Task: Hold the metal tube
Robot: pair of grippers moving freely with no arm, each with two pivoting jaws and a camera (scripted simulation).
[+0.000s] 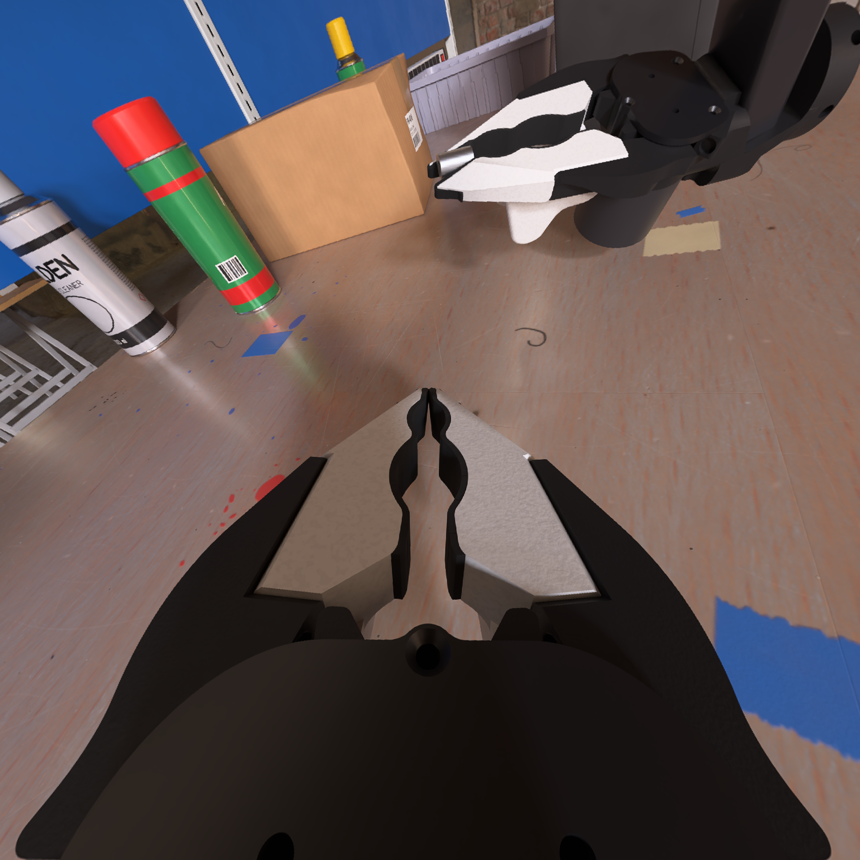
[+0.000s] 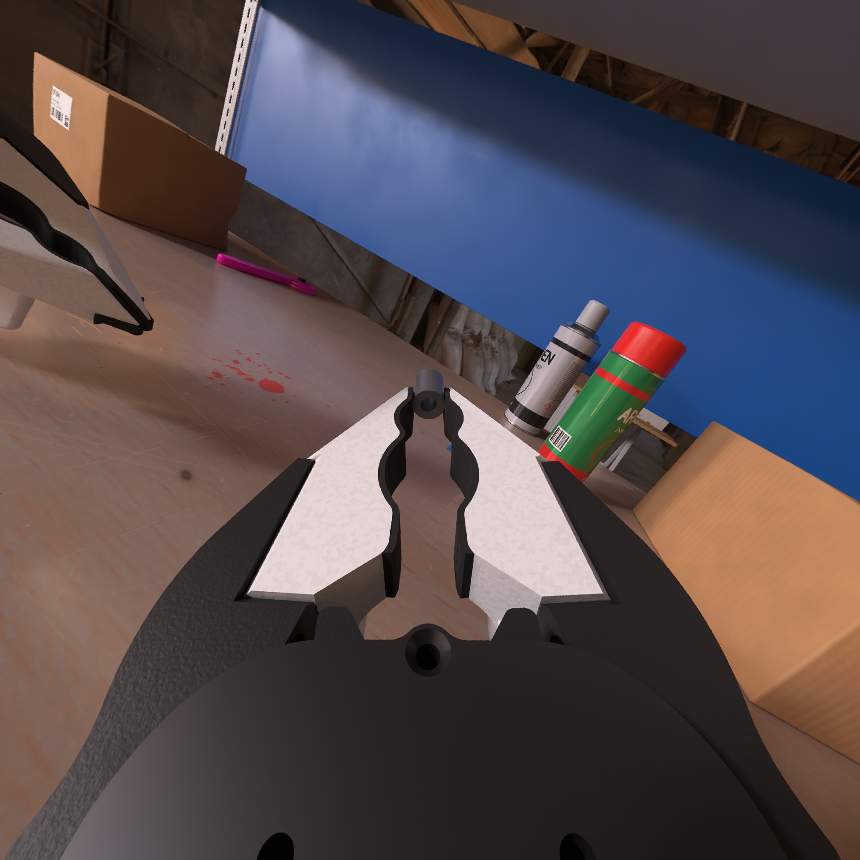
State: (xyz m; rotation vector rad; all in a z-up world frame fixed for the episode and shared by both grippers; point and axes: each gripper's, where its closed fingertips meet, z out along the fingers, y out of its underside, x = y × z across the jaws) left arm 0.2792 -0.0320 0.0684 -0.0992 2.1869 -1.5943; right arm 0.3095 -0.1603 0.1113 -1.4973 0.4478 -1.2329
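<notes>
A green spray can (image 1: 200,209) with a red cap stands on the worktop (image 1: 581,395) between a white can (image 1: 88,284) and a cardboard box (image 1: 321,172). A yellow-capped can (image 1: 343,49) shows behind that box. A pink knife (image 2: 267,274) lies near another box (image 2: 139,172), by red paint spatter (image 2: 251,374).

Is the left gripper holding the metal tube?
No, the left gripper is shut on nothing above the table, while the metal tube sits clamped between the tips of the right gripper.
</notes>
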